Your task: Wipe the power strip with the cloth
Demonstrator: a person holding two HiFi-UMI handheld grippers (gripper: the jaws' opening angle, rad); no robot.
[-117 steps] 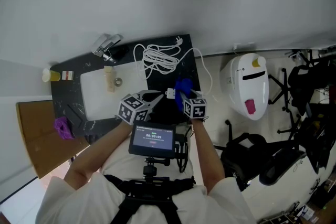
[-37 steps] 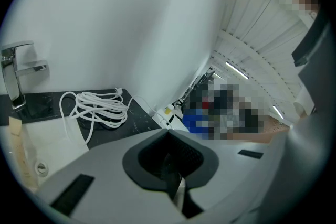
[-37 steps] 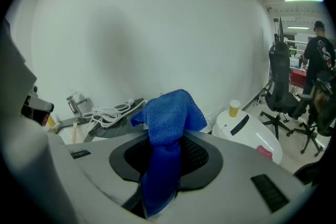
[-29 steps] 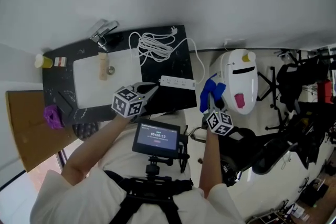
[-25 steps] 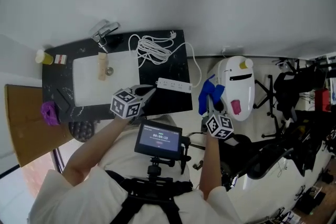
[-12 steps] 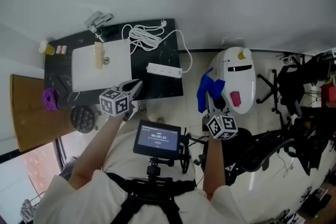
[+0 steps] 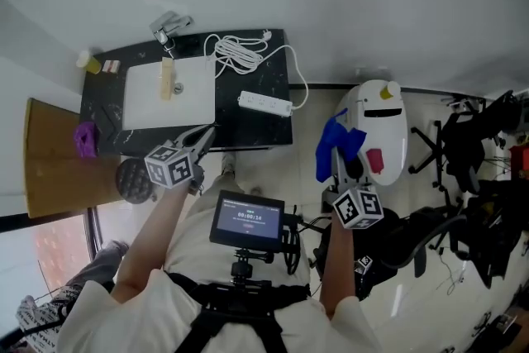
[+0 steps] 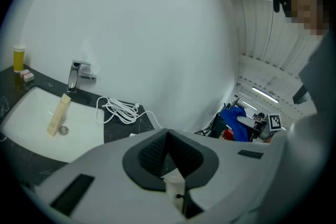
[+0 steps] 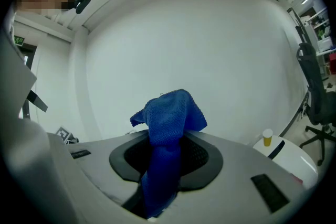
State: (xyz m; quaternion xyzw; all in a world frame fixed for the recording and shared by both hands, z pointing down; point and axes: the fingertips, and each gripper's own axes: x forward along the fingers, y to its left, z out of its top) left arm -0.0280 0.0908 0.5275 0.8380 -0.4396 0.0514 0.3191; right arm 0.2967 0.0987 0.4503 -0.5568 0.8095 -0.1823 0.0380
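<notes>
The white power strip point(image 7: 264, 102) lies on the black counter point(image 7: 273, 124), and its cable runs to a coil point(image 7: 240, 54) at the back. My right gripper point(image 7: 340, 171) is off to the right over the floor, well clear of the counter, shut on the blue cloth point(image 7: 337, 145). In the right gripper view the cloth point(image 9: 168, 128) sticks up from between the jaws. My left gripper point(image 7: 204, 132) sits at the counter's front edge, left of the strip, shut with nothing in it. In the left gripper view its jaws hide most of the strip.
A white sink point(image 7: 186, 99) with a tube point(image 7: 167, 78) in it and a faucet point(image 7: 169, 26) fills the counter's left part. A white rounded appliance point(image 7: 382, 128) stands on the floor at the right, with dark office chairs point(image 7: 479, 178) beyond. A wooden board point(image 7: 50, 169) lies at the left.
The right gripper has carried the cloth off the power strip and to the right, over the floor. The left gripper has drawn back to the counter's front edge.
</notes>
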